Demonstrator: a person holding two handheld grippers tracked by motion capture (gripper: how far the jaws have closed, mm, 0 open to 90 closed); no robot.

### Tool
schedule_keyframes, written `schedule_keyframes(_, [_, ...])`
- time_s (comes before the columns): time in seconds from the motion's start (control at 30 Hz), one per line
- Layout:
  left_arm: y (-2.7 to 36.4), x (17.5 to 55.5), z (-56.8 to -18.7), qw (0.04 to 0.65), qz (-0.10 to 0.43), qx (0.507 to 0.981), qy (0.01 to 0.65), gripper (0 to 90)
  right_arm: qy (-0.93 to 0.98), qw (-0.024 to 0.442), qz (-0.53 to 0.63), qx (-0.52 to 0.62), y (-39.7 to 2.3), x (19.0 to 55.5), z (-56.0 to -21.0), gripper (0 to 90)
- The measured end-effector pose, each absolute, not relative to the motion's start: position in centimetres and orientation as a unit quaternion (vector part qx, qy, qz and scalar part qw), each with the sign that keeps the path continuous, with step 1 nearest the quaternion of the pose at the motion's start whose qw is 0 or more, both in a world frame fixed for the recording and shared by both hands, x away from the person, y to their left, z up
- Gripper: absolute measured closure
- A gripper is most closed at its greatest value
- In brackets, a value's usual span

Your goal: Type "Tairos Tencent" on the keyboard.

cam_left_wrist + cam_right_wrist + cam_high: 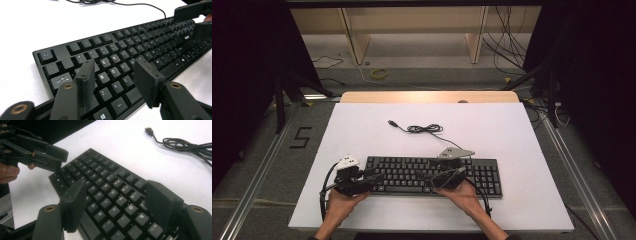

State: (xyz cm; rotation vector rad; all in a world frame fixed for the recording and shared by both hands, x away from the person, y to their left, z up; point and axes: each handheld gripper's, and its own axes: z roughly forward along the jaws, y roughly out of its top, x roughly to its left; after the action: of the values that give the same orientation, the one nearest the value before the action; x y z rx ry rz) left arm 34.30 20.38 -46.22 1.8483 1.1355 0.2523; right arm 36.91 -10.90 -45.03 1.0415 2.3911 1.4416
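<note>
The keyboard (434, 176) lies flat on the white bench (362, 130), in its near half, long axis running from 9 to 3 o'clock in the high view, number pad at the 3 o'clock end and space-bar edge toward the person. It is black, full-sized, with white legends on the keys. Its cable (424, 129) leaves the far edge and lies bundled in loose loops toward 12 o'clock, ending in a USB plug (393, 123) at about 11 o'clock. The left tongs (373, 176) hang over the keyboard's 9 o'clock end, jaws spread with only keys beneath them, pinching nothing. The right tongs (424, 176) hover above the letter keys near the middle, jaws wide apart and empty. Nothing else stands on the bench around the keyboard.
</note>
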Motion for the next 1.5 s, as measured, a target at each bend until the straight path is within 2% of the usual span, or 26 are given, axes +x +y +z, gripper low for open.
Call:
schedule_keyframes(0.2, [20.3,34.0,-46.1,0.474,0.099,0.748,0.453,45.8,0.804,0.082,0.476,0.348,-10.2,37.3,-45.0,45.9])
schedule_keyframes(0.6, [20.2,33.4,-46.3,0.491,0.101,0.744,0.442,37.7,0.818,0.079,0.447,0.353,-8.9,38.3,-45.8,72.5])
schedule_keyframes(0.87, [20.6,32.9,-46.2,0.502,0.106,0.736,0.441,36.5,0.83,0.083,0.422,0.355,-8.0,38.7,-46.6,85.4])
schedule_keyframes(1.03, [20.6,32.7,-46.2,0.505,0.108,0.735,0.439,36.0,0.832,0.088,0.413,0.361,-7.9,38.9,-46.9,90.0])
schedule_keyframes(1.5, [20.4,32.7,-46.3,0.507,0.11,0.738,0.432,33.4,0.84,0.088,0.388,0.368,-7.6,39.4,-47.8,90.0])
